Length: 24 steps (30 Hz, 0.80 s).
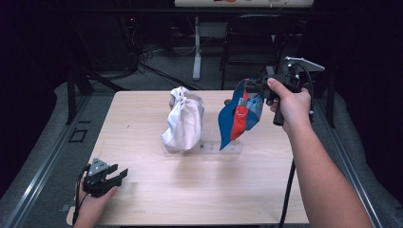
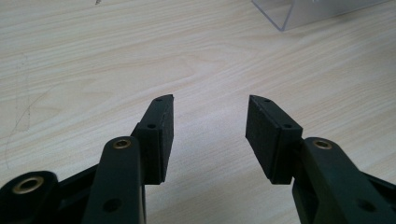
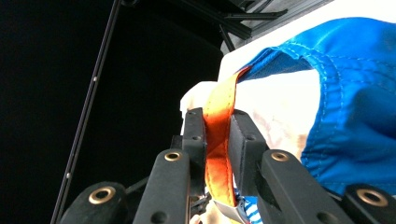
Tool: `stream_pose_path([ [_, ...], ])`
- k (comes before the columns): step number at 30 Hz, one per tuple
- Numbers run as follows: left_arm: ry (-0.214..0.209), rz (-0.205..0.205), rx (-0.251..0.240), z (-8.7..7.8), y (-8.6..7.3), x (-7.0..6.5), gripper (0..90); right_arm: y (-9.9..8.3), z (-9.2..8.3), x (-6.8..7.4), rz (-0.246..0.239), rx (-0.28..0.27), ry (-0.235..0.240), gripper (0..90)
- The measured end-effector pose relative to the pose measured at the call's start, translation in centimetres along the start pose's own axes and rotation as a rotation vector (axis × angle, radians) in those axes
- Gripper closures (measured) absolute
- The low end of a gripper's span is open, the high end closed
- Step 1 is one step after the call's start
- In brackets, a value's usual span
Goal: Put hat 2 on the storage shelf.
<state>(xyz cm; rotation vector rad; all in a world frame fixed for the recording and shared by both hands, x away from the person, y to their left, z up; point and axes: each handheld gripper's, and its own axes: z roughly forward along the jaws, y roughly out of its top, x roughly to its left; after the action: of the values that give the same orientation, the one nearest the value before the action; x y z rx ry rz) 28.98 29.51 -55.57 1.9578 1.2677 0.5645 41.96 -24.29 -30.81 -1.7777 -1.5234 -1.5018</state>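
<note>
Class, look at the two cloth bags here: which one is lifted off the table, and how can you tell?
The blue and orange bag: the right gripper clamps its orange strap, while the white bag stays unheld.

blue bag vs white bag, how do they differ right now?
The blue bag hangs in the air from the right gripper, which is shut on its orange strap; the white bag stands unheld on the clear stand. The blue bag is blue with red-orange; the white bag is plain off-white. Both are soft fabric.
</note>
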Motion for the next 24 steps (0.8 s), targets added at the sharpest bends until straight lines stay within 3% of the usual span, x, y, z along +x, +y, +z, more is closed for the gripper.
stream_pose_path([
  [7,0.001,0.000,-0.001,-0.1,0.0,0.1,52.5,0.5,0.3,-0.9,0.026,-0.018,-0.007,78.2],
  [24,0.001,-0.002,-0.001,0.0,0.0,0.0,52.5,0.8,-1.1,-1.2,0.026,-0.028,-0.022,78.2],
])
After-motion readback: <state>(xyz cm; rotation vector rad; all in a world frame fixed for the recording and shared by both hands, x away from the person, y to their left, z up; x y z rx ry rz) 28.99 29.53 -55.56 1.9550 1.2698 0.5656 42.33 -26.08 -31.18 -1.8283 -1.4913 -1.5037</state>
